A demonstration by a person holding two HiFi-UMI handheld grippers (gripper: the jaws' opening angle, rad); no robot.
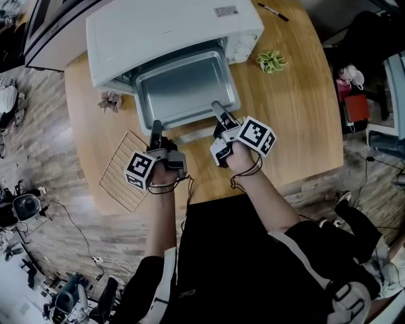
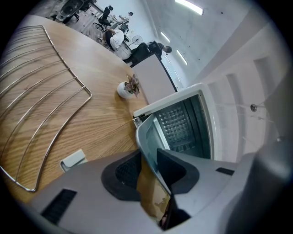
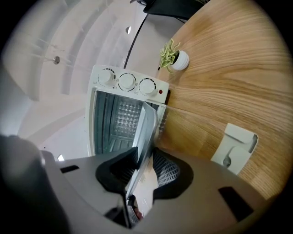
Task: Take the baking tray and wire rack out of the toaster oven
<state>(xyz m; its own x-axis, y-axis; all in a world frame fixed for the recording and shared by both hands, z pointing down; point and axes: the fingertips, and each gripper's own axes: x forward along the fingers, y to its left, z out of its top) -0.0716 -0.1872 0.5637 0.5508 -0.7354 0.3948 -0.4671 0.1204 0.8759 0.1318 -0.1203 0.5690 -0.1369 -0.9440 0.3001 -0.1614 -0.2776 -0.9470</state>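
Note:
The silver baking tray (image 1: 183, 88) sticks halfway out of the white toaster oven (image 1: 164, 31). My left gripper (image 1: 156, 128) is shut on the tray's near rim at its left corner, and my right gripper (image 1: 217, 109) is shut on the same rim at its right corner. In the left gripper view the tray's thin rim (image 2: 147, 132) runs between the black pads of the left gripper (image 2: 147, 167). The right gripper view shows the tray edge (image 3: 147, 128) pinched in the right gripper (image 3: 144, 167), with the oven cavity (image 3: 114, 123) behind. The wire rack (image 1: 126, 171) lies flat on the table, left of my left hand.
The round wooden table (image 1: 297, 120) holds a small green plant (image 1: 272, 61) right of the oven, a brownish plant (image 1: 111, 101) to its left and a pen (image 1: 273, 11) at the back. The oven's knobs (image 3: 126, 81) face me. Cables and equipment clutter the floor at left.

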